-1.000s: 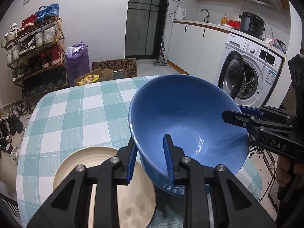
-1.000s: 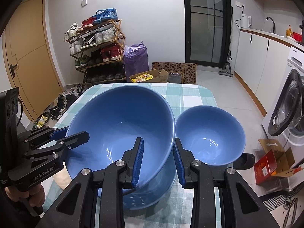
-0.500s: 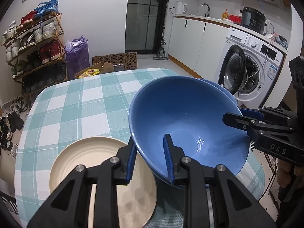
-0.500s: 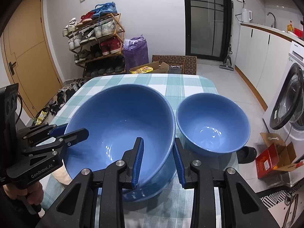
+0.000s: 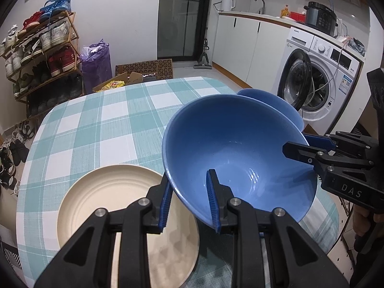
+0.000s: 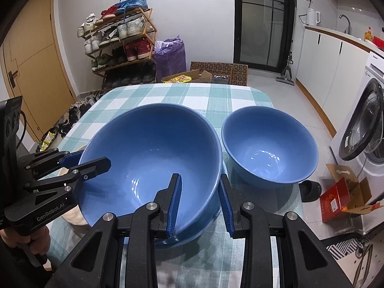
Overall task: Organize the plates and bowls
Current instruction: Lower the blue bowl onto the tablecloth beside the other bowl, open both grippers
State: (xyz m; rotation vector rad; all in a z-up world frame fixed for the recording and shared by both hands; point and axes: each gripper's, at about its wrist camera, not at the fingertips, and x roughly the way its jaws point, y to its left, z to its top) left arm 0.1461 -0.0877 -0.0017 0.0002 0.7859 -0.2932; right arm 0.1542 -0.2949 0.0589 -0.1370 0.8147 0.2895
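Covering most of both views, the table (image 5: 100,129) wears a teal-and-white check cloth, its far edge toward 12 o'clock. Large blue bowl (image 6: 153,158) sits near the table's close edge, tilted, its left rim higher in the right wrist view; whether its base rests on the cloth cannot be told. Cream plate (image 5: 115,196) lies flat at 8 o'clock of the bowl in the left wrist view, its right edge tucked under the bowl's rim. Small blue bowl (image 6: 268,144) stands upright at 3 o'clock of the large one, rims just beside each other; touching or not, unclear. Left gripper (image 5: 189,201): jaws narrow, pinching the large bowl's rim, one pad outside, one inside. Right gripper (image 6: 200,202): jaws narrow, clamped on the opposite rim the same way. Each gripper shows in the other's view, at 3 o'clock and 9 o'clock, a hand (image 6: 36,237) on the grip below.
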